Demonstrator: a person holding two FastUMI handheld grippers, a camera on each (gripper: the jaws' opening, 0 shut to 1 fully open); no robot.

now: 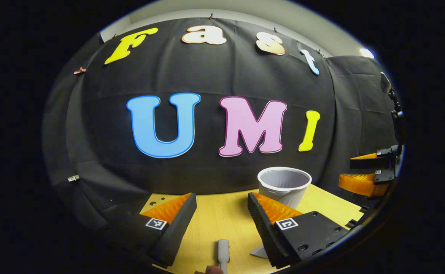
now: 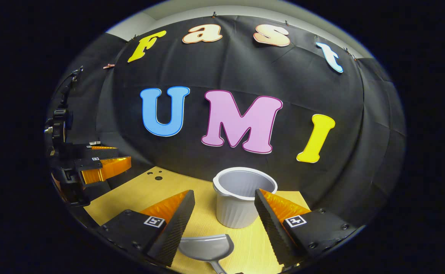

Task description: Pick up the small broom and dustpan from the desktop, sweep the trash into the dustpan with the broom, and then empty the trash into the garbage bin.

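The white handle (image 1: 223, 251) of what looks like the small broom lies on the yellow desktop (image 1: 215, 217), low between the fingers of my left gripper (image 1: 221, 198), which is open and holds nothing. A grey sliver of the dustpan (image 1: 258, 252) peeks out beside the right finger. In the right gripper view the grey dustpan (image 2: 207, 247) lies flat below my right gripper (image 2: 224, 192), also open and empty. The white ribbed garbage bin (image 2: 241, 201) stands upright just beyond it, also seen in the left gripper view (image 1: 284, 186).
The desktop (image 2: 139, 190) ends at the black cloth wall close behind the bin. Each camera catches the other gripper off to the side: the right gripper (image 1: 355, 169) at the far right, the left gripper (image 2: 119, 156) at the far left. Two small holes (image 2: 154, 176) mark the desktop's back left.
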